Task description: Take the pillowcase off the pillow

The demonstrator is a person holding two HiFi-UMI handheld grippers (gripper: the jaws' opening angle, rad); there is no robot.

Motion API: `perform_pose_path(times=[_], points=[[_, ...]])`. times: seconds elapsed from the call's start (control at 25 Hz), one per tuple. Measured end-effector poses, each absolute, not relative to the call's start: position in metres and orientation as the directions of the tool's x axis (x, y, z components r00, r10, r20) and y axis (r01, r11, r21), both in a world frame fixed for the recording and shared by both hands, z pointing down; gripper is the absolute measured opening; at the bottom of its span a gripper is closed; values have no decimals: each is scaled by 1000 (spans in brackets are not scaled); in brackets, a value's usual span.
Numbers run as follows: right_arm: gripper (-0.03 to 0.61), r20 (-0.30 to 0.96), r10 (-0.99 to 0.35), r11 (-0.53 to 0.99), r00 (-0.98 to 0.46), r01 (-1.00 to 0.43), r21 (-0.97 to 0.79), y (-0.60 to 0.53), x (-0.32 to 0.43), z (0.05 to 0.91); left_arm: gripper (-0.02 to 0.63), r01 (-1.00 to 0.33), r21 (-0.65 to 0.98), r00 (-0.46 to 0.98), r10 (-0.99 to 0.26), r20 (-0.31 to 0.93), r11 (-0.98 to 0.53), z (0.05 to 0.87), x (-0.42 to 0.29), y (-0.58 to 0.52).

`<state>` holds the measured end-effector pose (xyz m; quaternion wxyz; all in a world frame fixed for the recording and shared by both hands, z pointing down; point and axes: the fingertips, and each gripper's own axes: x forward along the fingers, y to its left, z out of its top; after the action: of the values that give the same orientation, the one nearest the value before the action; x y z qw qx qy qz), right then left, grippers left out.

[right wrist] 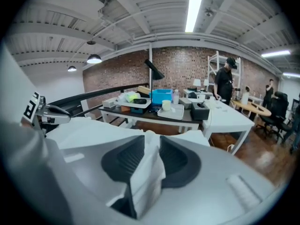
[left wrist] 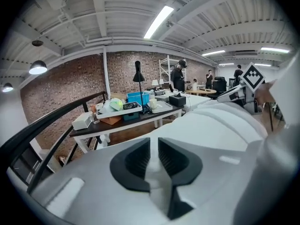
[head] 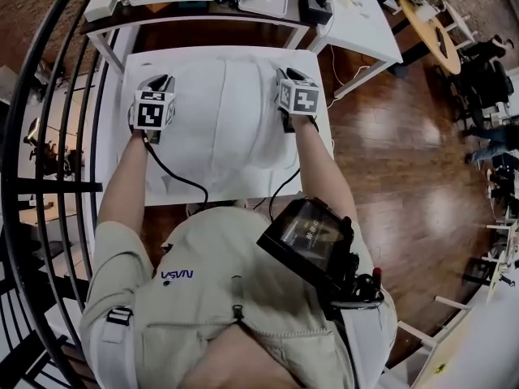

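Observation:
A white pillow in its white pillowcase (head: 227, 120) lies across a small white table (head: 135, 162). My left gripper (head: 162, 79) sits at the pillow's left side and my right gripper (head: 289, 74) at its right side, both pointing away from me. In the left gripper view the jaws (left wrist: 153, 156) stand close together with a thin strip of white pillowcase (left wrist: 154, 170) between them. In the right gripper view a thicker fold of pillowcase (right wrist: 149, 168) fills the gap between the jaws (right wrist: 151, 153) and spills toward the camera.
Behind the pillow stands a dark side table (head: 203, 13) with trays, a lamp and boxes. A white desk (head: 361, 23) lies at the far right, above wooden floor (head: 389, 136). A black railing (head: 49, 136) curves along my left. A person (left wrist: 178, 78) stands far off.

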<state>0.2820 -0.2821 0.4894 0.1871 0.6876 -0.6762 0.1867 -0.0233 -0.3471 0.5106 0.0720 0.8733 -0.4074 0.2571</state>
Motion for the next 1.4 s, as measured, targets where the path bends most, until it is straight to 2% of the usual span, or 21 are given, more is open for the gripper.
perform_pose_path(times=[0.28, 0.44, 0.88, 1.12, 1.4], points=[[118, 387, -922, 15, -14, -1000, -1, -244, 247, 454, 147, -686, -52, 670, -658, 345, -726, 455, -3, -306], [132, 366, -930, 39, -31, -999, 15, -203, 219, 450, 195, -614, -48, 739, -595, 316, -788, 449, 6, -245], [179, 472, -881, 44, -37, -999, 4, -112, 167, 501, 205, -629, 10, 712, -570, 409, -778, 507, -4, -150], [219, 579, -814, 47, -54, -999, -28, -83, 145, 556, 247, -636, -42, 654, -567, 501, -771, 548, -12, -135], [219, 621, -783, 50, -48, -999, -13, -87, 138, 585, 230, -648, -115, 589, -591, 551, -753, 582, -9, -135]])
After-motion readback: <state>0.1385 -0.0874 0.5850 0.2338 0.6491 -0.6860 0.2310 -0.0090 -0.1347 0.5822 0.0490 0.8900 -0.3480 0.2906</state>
